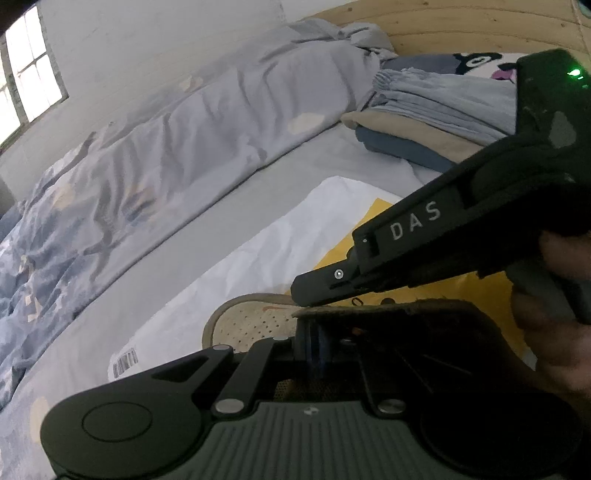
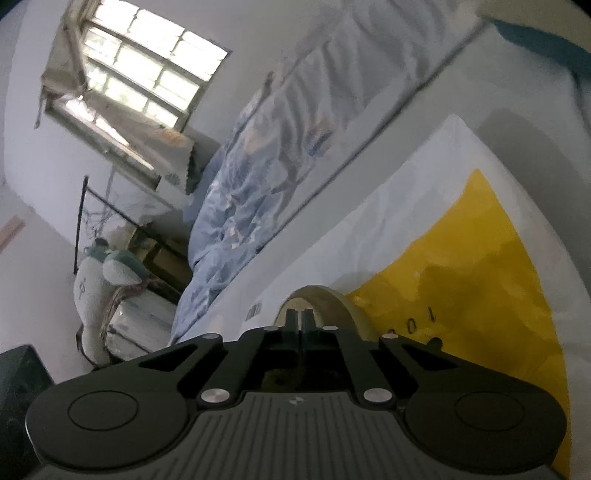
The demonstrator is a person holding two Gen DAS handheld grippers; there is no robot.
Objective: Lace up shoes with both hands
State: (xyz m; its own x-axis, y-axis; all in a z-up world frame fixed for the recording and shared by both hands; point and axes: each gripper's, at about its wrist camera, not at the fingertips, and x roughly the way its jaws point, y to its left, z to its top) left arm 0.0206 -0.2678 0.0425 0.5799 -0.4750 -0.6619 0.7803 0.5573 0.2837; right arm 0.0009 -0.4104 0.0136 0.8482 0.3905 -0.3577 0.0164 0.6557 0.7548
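Observation:
A beige perforated shoe [image 1: 255, 321] lies toe away from me on a white and yellow plastic bag [image 1: 258, 254]. My left gripper [image 1: 313, 334] sits low over the shoe, fingers close together under a dark edge of the upper [image 1: 388, 314]; I cannot see a lace in them. My right gripper [image 1: 301, 291] reaches in from the right, held by a hand [image 1: 554, 325], its tip just above that edge. In the right wrist view the right gripper [image 2: 300, 318] is shut with nothing visible between its fingers, and the shoe's cream toe [image 2: 325, 295] lies just past them.
The bag rests on a grey bedsheet [image 1: 184, 236]. A rumpled blue quilt [image 1: 166, 140] runs along the far side, and folded clothes [image 1: 424, 122] lie by the wooden headboard [image 1: 461, 29]. A window [image 2: 147, 70] and a stuffed toy [image 2: 96, 284] are beyond the bed.

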